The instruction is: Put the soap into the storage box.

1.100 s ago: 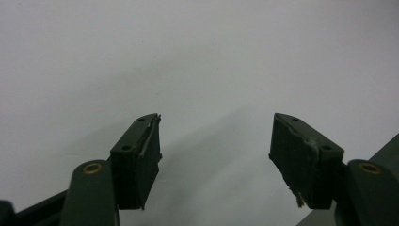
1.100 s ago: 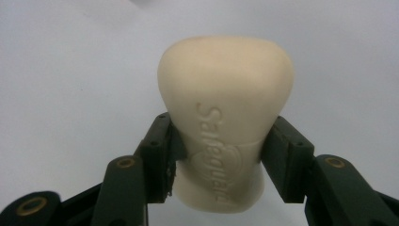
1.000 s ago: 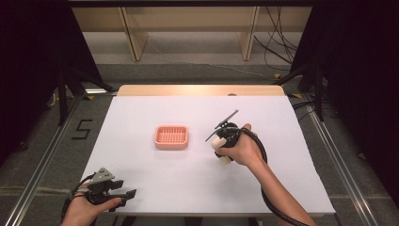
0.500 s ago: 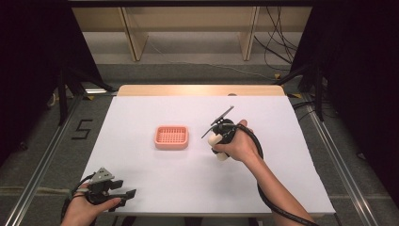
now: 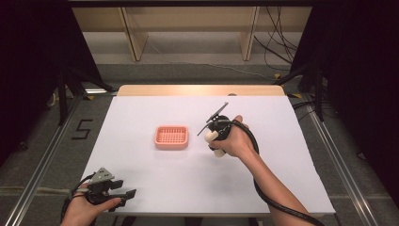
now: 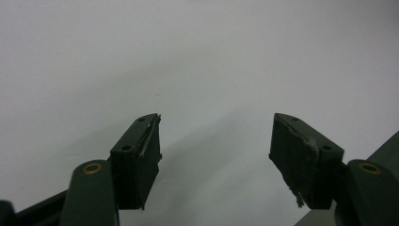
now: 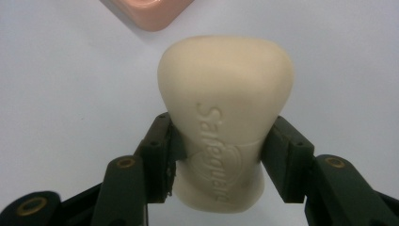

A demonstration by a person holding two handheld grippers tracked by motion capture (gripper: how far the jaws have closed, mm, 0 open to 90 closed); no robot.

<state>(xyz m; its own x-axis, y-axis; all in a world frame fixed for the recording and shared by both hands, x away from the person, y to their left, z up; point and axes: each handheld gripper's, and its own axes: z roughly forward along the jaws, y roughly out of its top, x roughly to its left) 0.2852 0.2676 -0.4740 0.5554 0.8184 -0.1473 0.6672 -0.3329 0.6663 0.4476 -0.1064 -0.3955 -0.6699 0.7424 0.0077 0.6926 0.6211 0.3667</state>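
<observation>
- White surface (image 5: 155, 188), pink soap dish (image 5: 171, 136) at frame centre.
- Right tool (image 7: 216, 155), just right of dish, clamps cream soap bar (image 7: 226, 117).
- Left tool (image 6: 214, 146), lower left, jaws apart, empty.

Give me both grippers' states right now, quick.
Left gripper: open, nothing between its jaws.
Right gripper: shut on the cream soap bar, held above the table.

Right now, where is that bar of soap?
The soap bar is clamped between the right gripper's jaws, above the white table, just right of the pink soap dish.
</observation>
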